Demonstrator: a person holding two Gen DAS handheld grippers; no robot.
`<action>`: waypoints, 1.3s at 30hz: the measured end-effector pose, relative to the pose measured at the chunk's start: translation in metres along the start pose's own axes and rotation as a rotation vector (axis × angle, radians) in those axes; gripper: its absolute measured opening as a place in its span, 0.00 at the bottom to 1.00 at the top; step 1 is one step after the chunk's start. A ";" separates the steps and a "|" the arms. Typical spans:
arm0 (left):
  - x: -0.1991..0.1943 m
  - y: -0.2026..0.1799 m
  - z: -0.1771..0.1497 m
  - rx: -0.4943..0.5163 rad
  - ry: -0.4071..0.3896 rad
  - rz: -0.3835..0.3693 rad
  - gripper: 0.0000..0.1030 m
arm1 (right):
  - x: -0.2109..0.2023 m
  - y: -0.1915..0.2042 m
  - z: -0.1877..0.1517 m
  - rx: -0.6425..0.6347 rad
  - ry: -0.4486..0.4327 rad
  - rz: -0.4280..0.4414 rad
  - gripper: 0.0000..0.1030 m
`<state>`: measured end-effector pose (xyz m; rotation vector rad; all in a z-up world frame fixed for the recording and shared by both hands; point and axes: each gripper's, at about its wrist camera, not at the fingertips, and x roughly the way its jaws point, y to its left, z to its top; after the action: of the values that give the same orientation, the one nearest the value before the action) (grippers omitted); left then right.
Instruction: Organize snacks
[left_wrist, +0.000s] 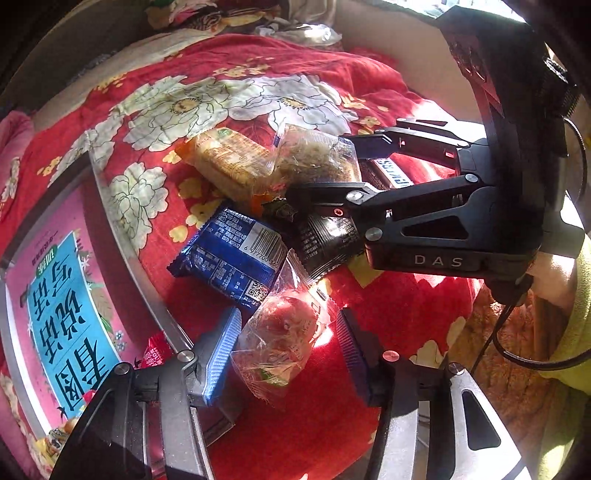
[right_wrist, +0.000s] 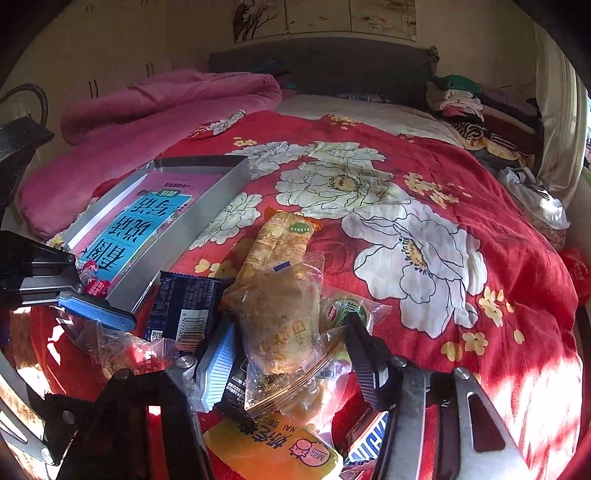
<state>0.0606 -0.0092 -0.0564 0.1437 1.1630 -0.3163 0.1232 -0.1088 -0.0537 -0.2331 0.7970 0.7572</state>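
Snack packs lie heaped on a red flowered bedspread. My left gripper points down over a clear-wrapped reddish bun, its blue pads against both sides of the wrapper. My right gripper holds a clear pack of floss-topped bread between its pads; in the left wrist view this gripper comes in from the right and clamps that pack. Around them lie a blue pack, a black pack and a tan biscuit pack.
A metal tin with a pink and teal printed bottom sits left of the heap, a small red candy in it. A Snickers bar and a yellow milk-candy pack lie nearest me. Pink quilt and clothes behind.
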 end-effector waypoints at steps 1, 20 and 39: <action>0.001 0.000 0.000 -0.002 0.001 0.000 0.50 | -0.002 -0.002 -0.001 0.017 -0.007 0.018 0.51; -0.007 -0.002 -0.001 -0.105 -0.048 -0.037 0.40 | -0.051 -0.025 -0.013 0.279 -0.134 0.130 0.48; -0.052 0.032 -0.007 -0.241 -0.186 -0.062 0.40 | -0.073 0.000 -0.008 0.266 -0.157 0.133 0.48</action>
<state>0.0458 0.0316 -0.0133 -0.1311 1.0131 -0.2361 0.0856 -0.1503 -0.0069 0.1175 0.7599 0.7748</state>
